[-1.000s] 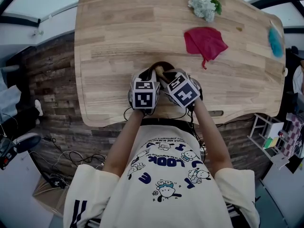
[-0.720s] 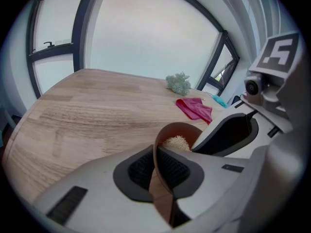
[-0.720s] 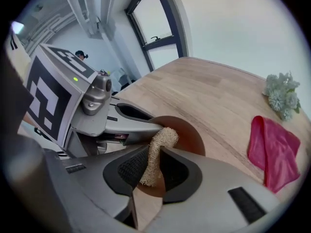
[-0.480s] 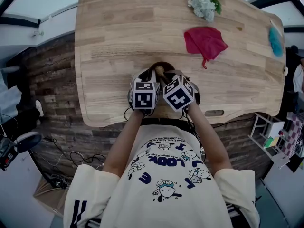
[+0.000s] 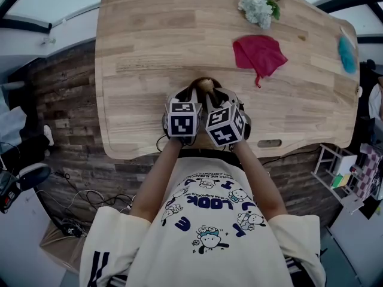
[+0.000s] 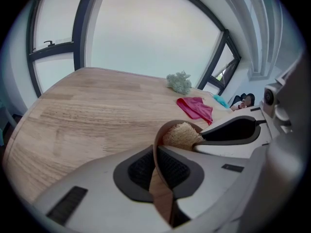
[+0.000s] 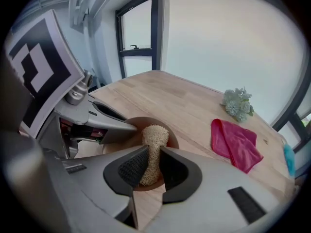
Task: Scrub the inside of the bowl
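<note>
Fingers (image 6: 141, 169) of your left gripper (image 6: 156, 165) are squeezed tight on the thin rim of one brown bowl (image 6: 162, 198). The rim sits right between them, one finger inside the bowl and one outside.

The fingers (image 7: 132, 168) of your right gripper (image 7: 150, 166) are clamped on one scratchy tan scrubber (image 7: 154, 139). It stands between them, and its top pokes out past the fingertips and sits inside the bowl. The left fingers reach in from the left side of the right ones, close by.

Both grippers are close together over the near edge of the one wooden worktop (image 7: 184, 106).

Past your right fingers, off to the right, one red cloth (image 7: 235, 144) lies flat. Farther past it is one pale bunch of flowers (image 7: 237, 104). One small blue thing (image 7: 288, 160) lies far right, by the edge; you cannot tell what it is.
</note>
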The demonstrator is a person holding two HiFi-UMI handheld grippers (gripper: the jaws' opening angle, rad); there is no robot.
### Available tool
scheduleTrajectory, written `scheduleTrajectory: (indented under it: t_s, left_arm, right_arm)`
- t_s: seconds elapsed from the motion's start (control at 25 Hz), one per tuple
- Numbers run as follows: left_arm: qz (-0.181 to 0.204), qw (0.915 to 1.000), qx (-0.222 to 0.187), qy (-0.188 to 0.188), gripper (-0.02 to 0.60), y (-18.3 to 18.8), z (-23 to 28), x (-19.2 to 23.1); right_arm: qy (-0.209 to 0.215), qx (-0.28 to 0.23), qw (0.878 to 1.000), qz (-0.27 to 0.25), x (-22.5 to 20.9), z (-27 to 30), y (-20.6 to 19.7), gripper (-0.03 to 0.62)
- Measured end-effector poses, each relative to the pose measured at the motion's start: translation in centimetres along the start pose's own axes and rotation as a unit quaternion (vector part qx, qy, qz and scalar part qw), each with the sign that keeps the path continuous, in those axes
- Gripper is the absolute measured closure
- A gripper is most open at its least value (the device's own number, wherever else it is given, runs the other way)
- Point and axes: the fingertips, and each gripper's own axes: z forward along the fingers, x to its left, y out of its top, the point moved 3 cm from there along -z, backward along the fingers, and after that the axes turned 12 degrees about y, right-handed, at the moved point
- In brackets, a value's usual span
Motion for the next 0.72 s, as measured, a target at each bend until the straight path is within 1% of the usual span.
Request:
scheduleTrajectory:
  t_s: [0.08, 0.16, 0.24, 0.4, 0.48, 0.6, 0.68, 0.72]
  left_arm:
    - [-0.001, 1.0000, 0.001, -0.003, 0.541, 0.0, 0.1, 0.0]
    - [-0.006, 1.0000, 0.000, -0.007, 0.541, 0.0, 0.1, 0.0]
    - [-0.013, 0.9998, -0.002, -0.016, 0.541, 0.1, 0.1, 0.1]
    - [-0.023, 0.9994, -0.002, -0.024, 0.540, 0.1, 0.1, 0.1]
    - [-0.022, 0.9996, -0.005, -0.016, 0.540, 0.1, 0.1, 0.1]
    - [-0.015, 0.9998, -0.011, -0.007, 0.538, 0.1, 0.1, 0.1]
    - [-0.015, 0.9998, -0.011, -0.010, 0.540, 0.0, 0.1, 0.0]
    - [-0.015, 0.9998, -0.011, -0.011, 0.540, 0.0, 0.0, 0.0]
  right_arm:
    - [-0.001, 0.007, 1.000, -0.005, 0.0, 0.1, -0.1, 0.513]
    - [0.016, 0.019, 1.000, -0.010, 0.1, 0.5, -0.2, 0.514]
    - [0.053, 0.034, 0.998, -0.004, 0.5, 0.9, -0.3, 0.514]
    - [0.129, 0.059, 0.990, 0.015, 0.9, 1.4, -0.2, 0.514]
    - [0.162, 0.053, 0.984, 0.044, 1.2, 1.4, -0.1, 0.514]
    - [0.206, 0.033, 0.973, 0.103, 1.6, 1.0, 0.2, 0.514]
    - [0.223, 0.023, 0.966, 0.126, 1.7, 0.8, 0.3, 0.514]
    - [0.227, 0.022, 0.965, 0.129, 1.7, 0.8, 0.4, 0.514]
